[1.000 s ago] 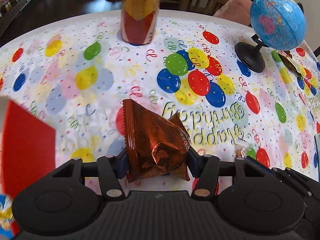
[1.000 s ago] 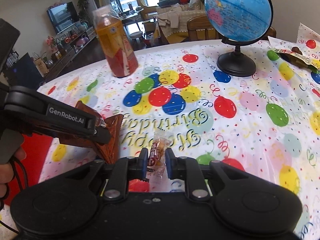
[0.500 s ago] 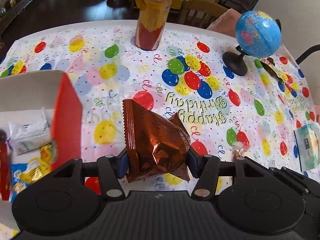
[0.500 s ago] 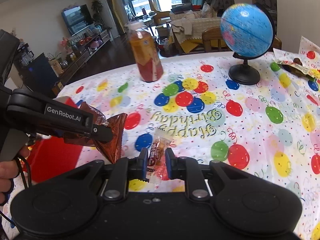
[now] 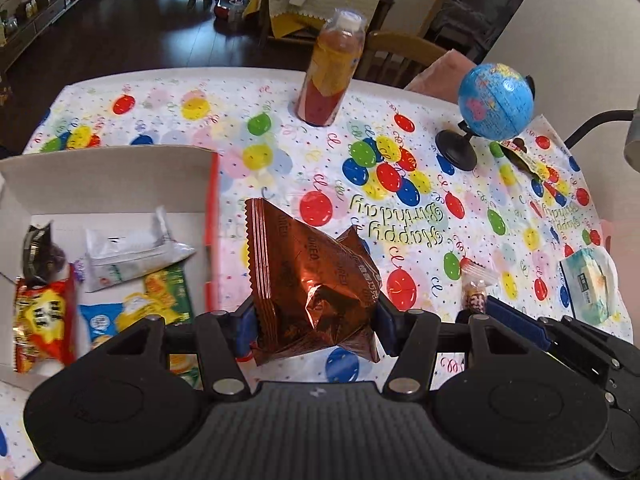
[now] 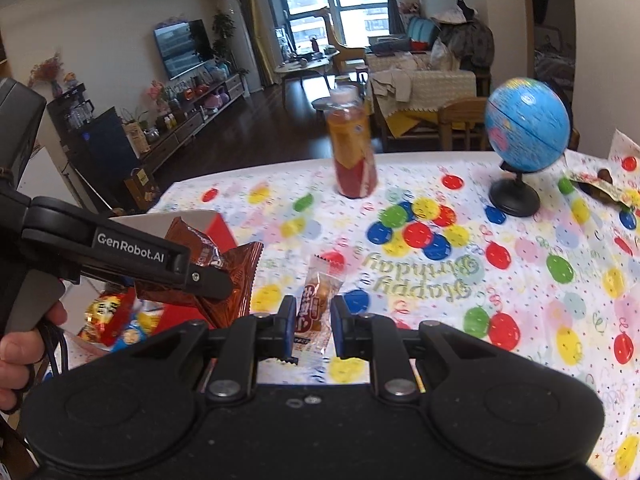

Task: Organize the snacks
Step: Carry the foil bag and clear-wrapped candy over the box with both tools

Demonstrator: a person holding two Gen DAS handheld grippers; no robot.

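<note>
Both packets lifted off worktop (image 5: 248, 112) toward snack box (image 5: 120, 176), newly in view at 9 o'clock: left gripper (image 5: 314, 322) pinched copper packet (image 5: 316, 280), right gripper (image 6: 312, 328) pinched small candy (image 6: 316, 304); drop-off looked next

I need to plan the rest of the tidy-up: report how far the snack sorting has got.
Done: several packets already lie in the white box. In hand: the left gripper clamps a brown foil packet, and the right gripper clamps a small clear-wrapped snack; neither is over the box yet. Left: a wrapper beside the globe remains on the table.
</note>
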